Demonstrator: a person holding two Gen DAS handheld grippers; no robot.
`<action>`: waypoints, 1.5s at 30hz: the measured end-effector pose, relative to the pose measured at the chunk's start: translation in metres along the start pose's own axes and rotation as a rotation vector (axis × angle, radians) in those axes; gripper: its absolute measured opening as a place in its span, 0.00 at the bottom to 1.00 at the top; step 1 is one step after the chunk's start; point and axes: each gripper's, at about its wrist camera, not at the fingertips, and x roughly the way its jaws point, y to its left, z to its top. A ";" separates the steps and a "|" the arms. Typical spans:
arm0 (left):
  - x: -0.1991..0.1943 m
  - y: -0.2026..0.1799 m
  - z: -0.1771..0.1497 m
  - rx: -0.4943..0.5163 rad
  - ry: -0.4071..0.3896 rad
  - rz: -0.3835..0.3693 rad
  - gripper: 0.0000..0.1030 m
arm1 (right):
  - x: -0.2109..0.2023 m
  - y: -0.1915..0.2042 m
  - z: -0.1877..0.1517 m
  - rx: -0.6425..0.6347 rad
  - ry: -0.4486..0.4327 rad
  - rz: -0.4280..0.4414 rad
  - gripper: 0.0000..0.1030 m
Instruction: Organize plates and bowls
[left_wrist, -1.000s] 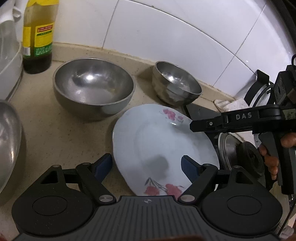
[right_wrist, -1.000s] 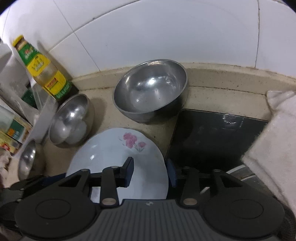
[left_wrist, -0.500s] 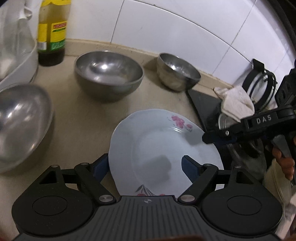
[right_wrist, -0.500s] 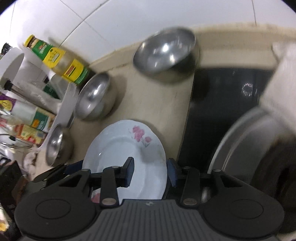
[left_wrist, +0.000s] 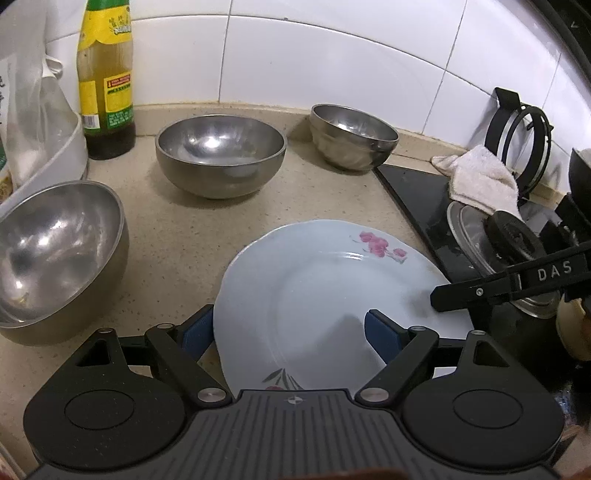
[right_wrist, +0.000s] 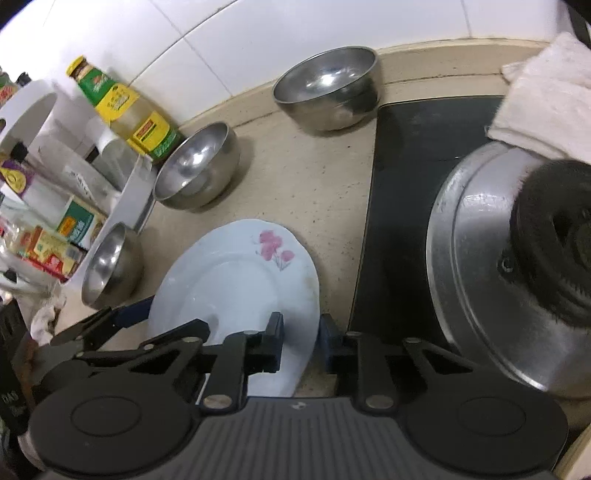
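Evidently the plate (left_wrist: 314, 291) lay on the counter (left_wrist: 177, 236) just beside the hob (right_wrist: 399, 206), with three steel bowls (left_wrist: 221, 151) set further back toward the wall. The right gripper (right_wrist: 300, 341) straddled the plate's hob-side rim; its jaws had just been closing, one finger over the rim, one outside, though whether the pads pressed could not be told. The left gripper (left_wrist: 288, 328) stood with jaws wide apart, one pad off the plate's far edge, one above its well, gripping nothing. A sound lift would require the right jaws seated fully on the rim, and the plate kept level and clear of the pot lid (right_wrist: 476, 277) on the hob.
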 end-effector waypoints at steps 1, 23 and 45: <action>0.000 0.000 0.000 -0.010 0.000 0.004 0.86 | -0.001 0.002 -0.002 -0.005 -0.011 -0.009 0.21; -0.036 0.011 -0.012 -0.100 -0.052 -0.039 0.79 | -0.017 0.008 -0.034 0.131 -0.052 0.004 0.21; -0.089 0.040 -0.015 -0.108 -0.154 -0.044 0.79 | -0.034 0.053 -0.047 0.117 -0.115 0.034 0.21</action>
